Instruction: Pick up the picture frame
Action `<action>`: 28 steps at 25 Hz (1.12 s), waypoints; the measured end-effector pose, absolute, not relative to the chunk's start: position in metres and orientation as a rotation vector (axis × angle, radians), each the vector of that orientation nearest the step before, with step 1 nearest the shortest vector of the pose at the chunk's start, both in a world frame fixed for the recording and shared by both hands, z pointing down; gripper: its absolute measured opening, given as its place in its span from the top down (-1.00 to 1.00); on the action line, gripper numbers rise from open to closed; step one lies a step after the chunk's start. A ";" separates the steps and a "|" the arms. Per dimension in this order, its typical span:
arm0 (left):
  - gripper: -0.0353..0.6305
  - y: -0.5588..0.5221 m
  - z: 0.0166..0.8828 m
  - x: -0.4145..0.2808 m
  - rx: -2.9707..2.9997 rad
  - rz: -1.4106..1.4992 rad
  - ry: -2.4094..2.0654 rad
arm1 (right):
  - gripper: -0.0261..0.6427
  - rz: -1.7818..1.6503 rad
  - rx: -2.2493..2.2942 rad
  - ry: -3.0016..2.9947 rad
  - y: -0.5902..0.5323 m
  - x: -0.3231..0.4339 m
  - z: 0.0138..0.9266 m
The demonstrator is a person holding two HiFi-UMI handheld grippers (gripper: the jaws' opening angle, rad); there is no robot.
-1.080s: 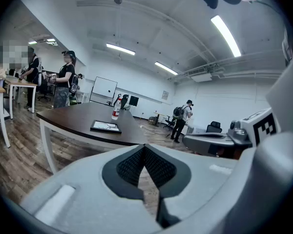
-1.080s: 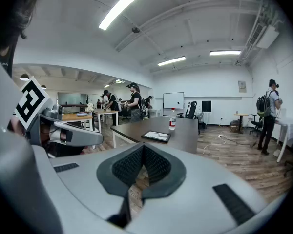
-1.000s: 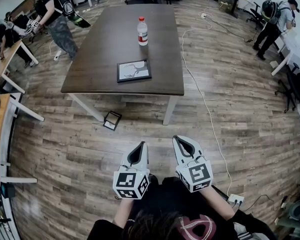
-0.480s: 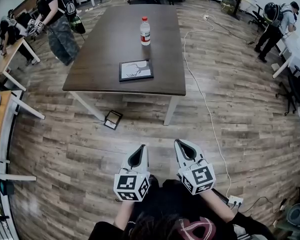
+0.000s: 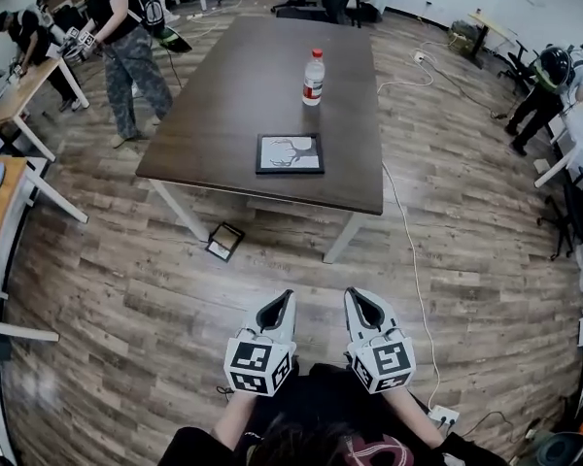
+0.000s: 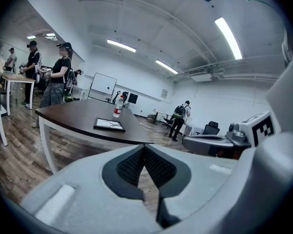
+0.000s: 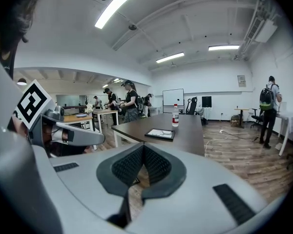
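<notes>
Gripper views: jaws together, both empty.

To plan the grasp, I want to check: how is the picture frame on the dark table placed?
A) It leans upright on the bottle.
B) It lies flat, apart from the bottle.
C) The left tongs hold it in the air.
B: the picture frame lies flat on the table near its front edge, and the bottle stands farther back without touching it.

picture frame (image 5: 290,153) on table (image 5: 223,95), bottle (image 5: 313,78) behind it, small frame (image 5: 224,242) on floor (image 5: 126,299) before table
</notes>
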State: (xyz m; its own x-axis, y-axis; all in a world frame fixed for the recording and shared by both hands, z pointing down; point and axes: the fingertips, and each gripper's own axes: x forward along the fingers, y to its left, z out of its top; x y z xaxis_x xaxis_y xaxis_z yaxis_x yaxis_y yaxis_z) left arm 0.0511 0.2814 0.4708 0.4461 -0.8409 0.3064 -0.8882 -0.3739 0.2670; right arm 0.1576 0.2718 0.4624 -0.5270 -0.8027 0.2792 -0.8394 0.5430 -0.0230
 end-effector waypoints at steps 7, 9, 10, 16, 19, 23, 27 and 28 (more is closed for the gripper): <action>0.87 0.260 0.467 0.016 2.349 0.168 -1.429 | 0.89 0.217 1.414 -2.526 0.251 0.119 0.457; 0.87 0.255 0.467 0.006 2.354 0.168 -1.419 | 0.89 0.216 1.425 -2.521 0.246 0.109 0.456; 0.87 0.253 0.467 0.001 2.357 0.168 -1.412 | 0.89 0.215 1.431 -2.515 0.244 0.103 0.456; 0.87 0.246 0.470 -0.028 2.373 0.182 -1.375 | 0.89 0.226 1.460 -2.492 0.240 0.072 0.458; 0.87 0.245 0.469 -0.036 2.385 0.182 -1.363 | 0.89 0.240 1.478 -2.477 0.242 0.064 0.461; 0.87 0.243 0.471 -0.039 2.398 0.192 -1.338 | 0.89 0.256 1.479 -2.474 0.242 0.059 0.463; 0.87 0.239 0.473 -0.043 2.400 0.195 -1.329 | 0.89 0.258 1.489 -2.468 0.238 0.055 0.465; 0.87 0.237 0.473 -0.043 2.399 0.196 -1.330 | 0.89 0.258 1.491 -2.466 0.237 0.055 0.465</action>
State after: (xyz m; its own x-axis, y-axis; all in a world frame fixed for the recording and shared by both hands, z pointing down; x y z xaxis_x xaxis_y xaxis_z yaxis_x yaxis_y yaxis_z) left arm -0.0433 0.2370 0.4730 0.5402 -0.7848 0.3038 -0.8390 -0.4744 0.2665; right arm 0.0551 0.2366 0.4649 -0.4464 -0.8431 0.2998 -0.8869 0.4614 -0.0231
